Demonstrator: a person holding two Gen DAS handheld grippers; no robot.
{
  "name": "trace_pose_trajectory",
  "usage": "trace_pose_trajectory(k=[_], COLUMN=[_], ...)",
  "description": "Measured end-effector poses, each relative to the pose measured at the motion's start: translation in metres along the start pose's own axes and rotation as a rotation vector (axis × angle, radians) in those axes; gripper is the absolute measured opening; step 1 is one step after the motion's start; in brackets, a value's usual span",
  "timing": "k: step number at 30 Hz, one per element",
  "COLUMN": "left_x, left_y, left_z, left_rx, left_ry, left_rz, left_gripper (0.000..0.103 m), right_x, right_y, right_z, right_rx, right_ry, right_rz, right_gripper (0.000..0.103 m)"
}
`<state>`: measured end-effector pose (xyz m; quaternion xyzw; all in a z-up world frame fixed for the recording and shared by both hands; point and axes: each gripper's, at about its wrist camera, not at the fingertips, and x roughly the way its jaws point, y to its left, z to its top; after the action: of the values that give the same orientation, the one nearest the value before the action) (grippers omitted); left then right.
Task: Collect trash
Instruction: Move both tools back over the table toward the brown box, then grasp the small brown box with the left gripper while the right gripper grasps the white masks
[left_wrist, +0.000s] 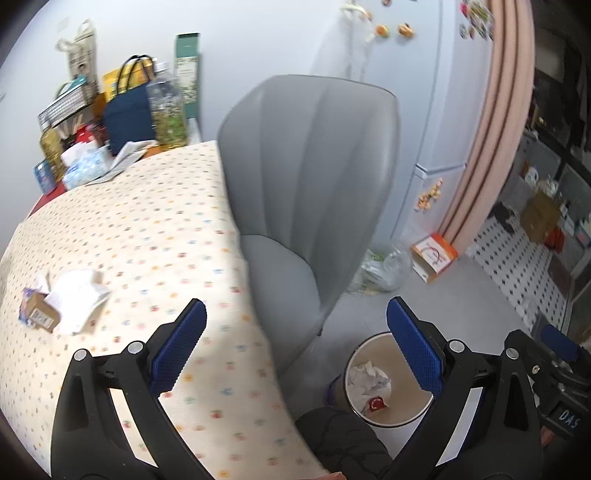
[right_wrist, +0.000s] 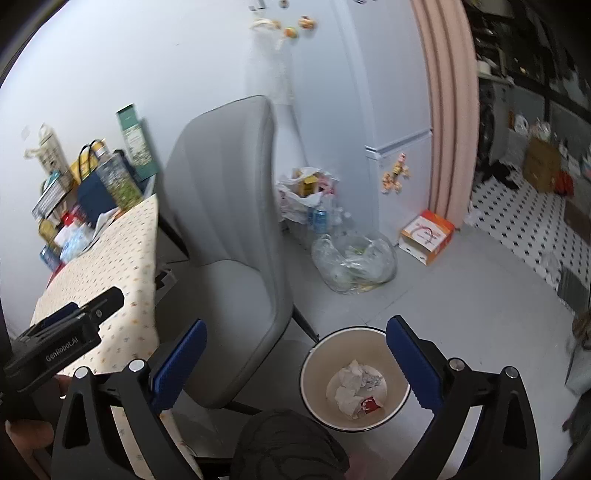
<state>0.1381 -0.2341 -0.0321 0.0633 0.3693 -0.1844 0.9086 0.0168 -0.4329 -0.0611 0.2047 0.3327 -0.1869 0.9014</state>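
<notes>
Both pairs of tongs hang spread wide with nothing between their blue pads. The left tongs hover over the near edge of the bench, which wears a cream cloth dotted with small coloured marks. On that cloth, off to the left, a crumpled white tissue lies touching a small cardboard box. The right tongs hang above the floor, over a round white bin that stands just beside the grey chair. Inside the bin sit crumpled white paper and a small red wrapper. Bottles, a dark blue bag and packets crowd the far end of the bench against the wall. A clear plastic bag and an orange-and-white box rest on the floor near the fridge.
</notes>
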Motion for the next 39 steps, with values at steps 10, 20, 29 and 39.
trace_pose_trajectory(k=[10, 20, 29, 39], left_x=[-0.029, -0.051, -0.067, -0.083], left_y=[0.065, 0.134, 0.193, 0.261], left_z=[-0.004, -0.020, -0.041, -0.070], left_rx=[-0.111, -0.215, -0.302, -0.413], left_ry=[-0.046, -0.075, -0.085, -0.092], left_rz=[0.030, 0.089, 0.148, 0.200], left_gripper=[0.097, 0.097, 0.097, 0.097], right_x=[-0.020, -0.029, -0.032, -0.030], right_y=[0.064, 0.125, 0.176, 0.227], right_z=[-0.001, -0.011, -0.021, -0.035], right_rx=[-0.108, -0.198, -0.274, -0.336], right_ry=[-0.019, -0.014, -0.010, 0.001], right_rz=[0.030, 0.087, 0.131, 0.177], right_gripper=[0.095, 0.095, 0.095, 0.095])
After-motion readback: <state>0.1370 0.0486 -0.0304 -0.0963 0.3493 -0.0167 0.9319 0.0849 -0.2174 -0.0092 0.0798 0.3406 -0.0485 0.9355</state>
